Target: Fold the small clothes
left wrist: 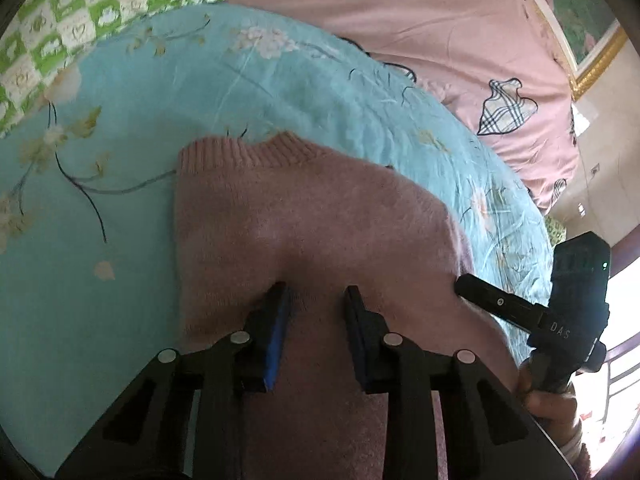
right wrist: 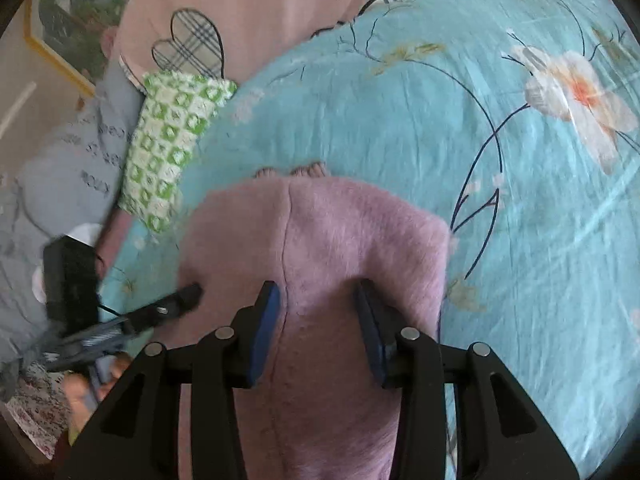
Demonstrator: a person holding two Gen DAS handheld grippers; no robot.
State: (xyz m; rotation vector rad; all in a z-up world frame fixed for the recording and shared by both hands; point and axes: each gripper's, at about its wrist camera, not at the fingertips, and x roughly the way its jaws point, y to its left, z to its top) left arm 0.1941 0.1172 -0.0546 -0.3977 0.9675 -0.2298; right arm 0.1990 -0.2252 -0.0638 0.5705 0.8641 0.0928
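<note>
A small pink fuzzy sweater (left wrist: 304,216) lies on a turquoise floral bedsheet (left wrist: 120,208), its ribbed collar (left wrist: 248,152) at the far side. My left gripper (left wrist: 316,296) has its jaws apart, with a raised bunch of the sweater between them. In the right wrist view the same sweater (right wrist: 320,232) is folded, and my right gripper (right wrist: 318,292) stands with its jaws apart and sweater fabric between the blue pads (right wrist: 266,320). The right gripper shows at the sweater's right edge in the left view (left wrist: 500,304). The left gripper shows at the sweater's left edge in the right view (right wrist: 168,308).
A pink quilt with plaid heart patches (left wrist: 460,40) lies beyond the sheet. A green-and-white checked cloth (right wrist: 168,140) and a grey printed garment (right wrist: 72,168) lie at the bed's side. A gold-framed picture (left wrist: 592,52) hangs on the wall.
</note>
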